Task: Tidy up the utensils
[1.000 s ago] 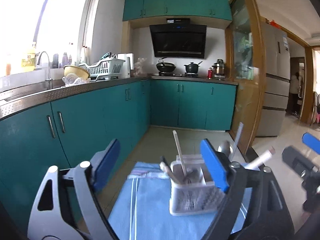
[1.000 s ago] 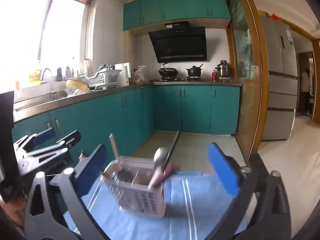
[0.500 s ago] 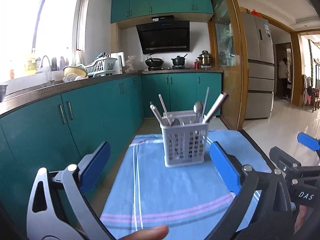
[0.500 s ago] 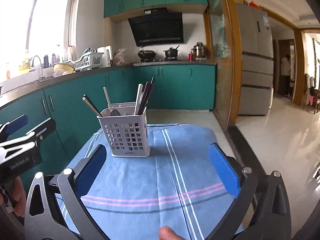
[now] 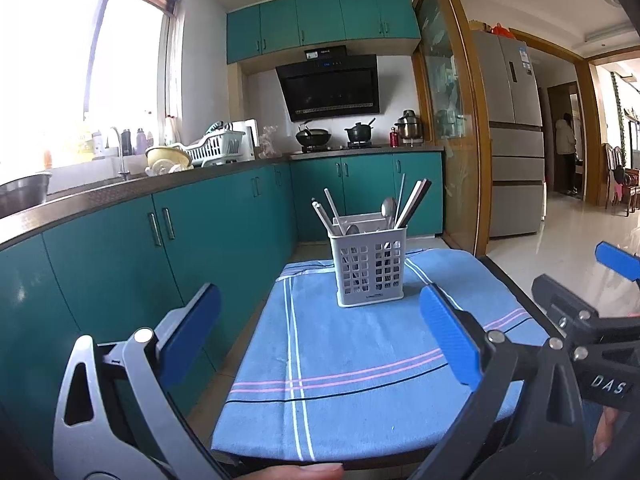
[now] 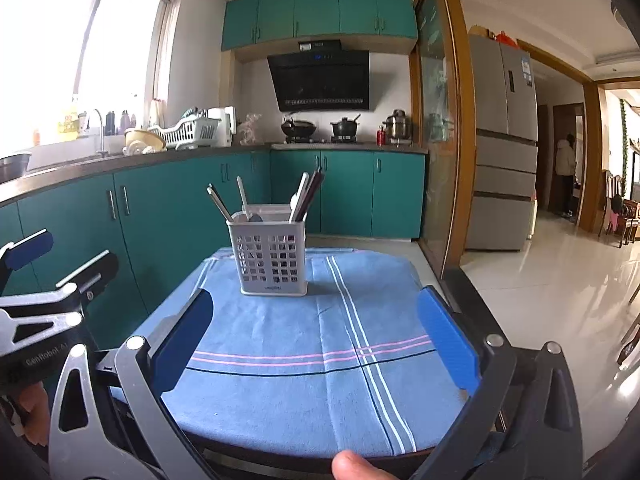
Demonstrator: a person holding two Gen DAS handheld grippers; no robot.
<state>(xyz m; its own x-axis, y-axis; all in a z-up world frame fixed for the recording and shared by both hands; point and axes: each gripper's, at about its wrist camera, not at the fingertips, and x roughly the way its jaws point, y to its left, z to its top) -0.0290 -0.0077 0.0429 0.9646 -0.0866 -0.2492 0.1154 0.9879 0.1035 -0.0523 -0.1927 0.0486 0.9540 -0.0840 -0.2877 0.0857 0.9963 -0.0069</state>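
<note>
The left hand-held gripper (image 5: pixel 316 332) hangs with its jaws wide apart and empty, near the front edge of the surface (image 5: pixel 504 276); the right hand-held gripper (image 6: pixel 316 334) is likewise spread and empty. Beyond them, well apart, a white slotted utensil holder (image 5: pixel 370 270) stands upright on a blue striped cloth (image 5: pixel 352 368), with chopsticks (image 5: pixel 414 202) and a spoon (image 5: pixel 389 210) standing inside. No loose utensils show, so the sorting looks finished; only pulling away seems left.

Left tongs (image 5: pixel 320 332): jaws spread wide, holding nothing, raised over the near edge of the table (image 5: pixel 516 280). Right tongs (image 6: pixel 316 334): jaws spread wide, holding nothing, level with the left tongs, beside them over the same edge.
</note>
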